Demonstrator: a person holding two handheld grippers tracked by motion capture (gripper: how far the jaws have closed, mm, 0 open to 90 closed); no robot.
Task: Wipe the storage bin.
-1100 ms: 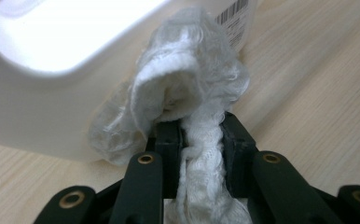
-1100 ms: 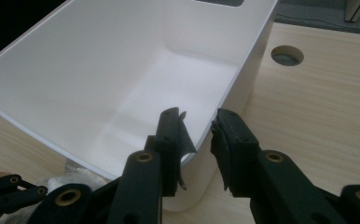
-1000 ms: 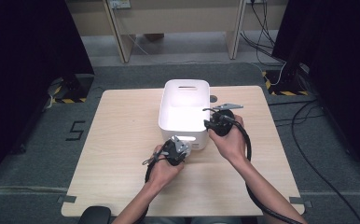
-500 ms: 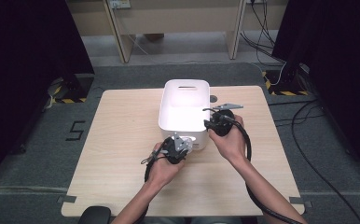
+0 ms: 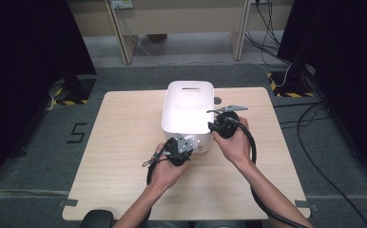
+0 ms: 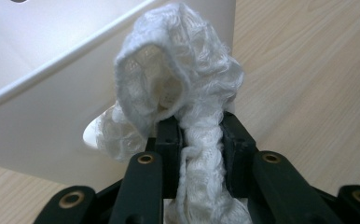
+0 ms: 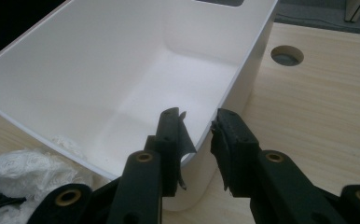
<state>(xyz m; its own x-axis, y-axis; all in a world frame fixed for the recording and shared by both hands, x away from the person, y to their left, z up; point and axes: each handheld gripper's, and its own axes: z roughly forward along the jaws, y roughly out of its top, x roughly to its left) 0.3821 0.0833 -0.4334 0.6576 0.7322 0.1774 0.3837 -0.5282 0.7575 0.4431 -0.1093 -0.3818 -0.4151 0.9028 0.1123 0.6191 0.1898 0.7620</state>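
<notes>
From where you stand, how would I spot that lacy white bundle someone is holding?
Find the wooden table, then the white plastic bin standing in its middle. At the bin's near corner the left tongs are clamped on a crumpled white knitted cloth. It is the one soft, netted thing there; the bin beside it is smooth and hard.

1. Left tongs [image 5: 189, 142] lifted slightly beside the near wall of the white bin [image 5: 187, 124].
2. White knitted cloth [image 6: 183, 107] raised with them, up toward the bin's near rim.
</notes>
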